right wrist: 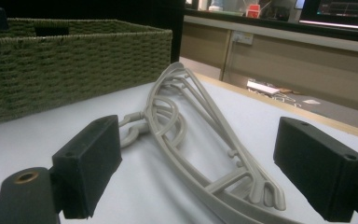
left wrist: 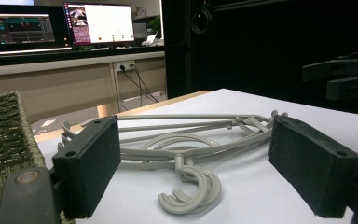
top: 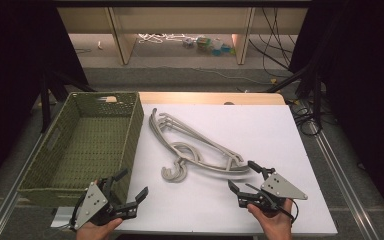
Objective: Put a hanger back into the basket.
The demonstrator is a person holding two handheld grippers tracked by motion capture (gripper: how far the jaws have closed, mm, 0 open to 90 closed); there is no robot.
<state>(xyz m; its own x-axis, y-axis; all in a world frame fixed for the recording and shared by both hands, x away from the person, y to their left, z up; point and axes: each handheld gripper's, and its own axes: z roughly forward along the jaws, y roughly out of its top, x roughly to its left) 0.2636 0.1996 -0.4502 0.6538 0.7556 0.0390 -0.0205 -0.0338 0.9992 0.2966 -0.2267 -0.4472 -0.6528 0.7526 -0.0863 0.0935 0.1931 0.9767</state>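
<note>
The white table top (top: 260,210) carries everything, and both grippers hover over its near edge with bare surface under their jaws. The green woven basket (top: 82,145) comes next in size: it sits to the outer side of the left gripper (top: 130,192), its near corner just beside that gripper's jaws, and well apart from the right gripper (top: 242,176), across the table from it. In the right gripper view the basket (right wrist: 74,60) stands far off to the left, beyond the left-hand jaw. The stack of grey plastic clothes hangers (top: 192,145) lies flat on the table between the two grippers and farther out than both, beside the basket's long wall. Its curved shoulder end lies just ahead of the right gripper's jaws, near but not touching; seen along those jaws, the hangers (right wrist: 200,140) run away from the gap toward the basket. The stack's hooks (top: 175,172) curl toward the person, ahead of and inward from the left gripper. In the left gripper view the hangers (left wrist: 191,140) lie straight ahead, framed by the two black pads, hooks nearest. Both grippers are released: each pair of jaws stands wide apart with nothing between the pads. A hand (top: 275,222) grips the right gripper from below.
</note>
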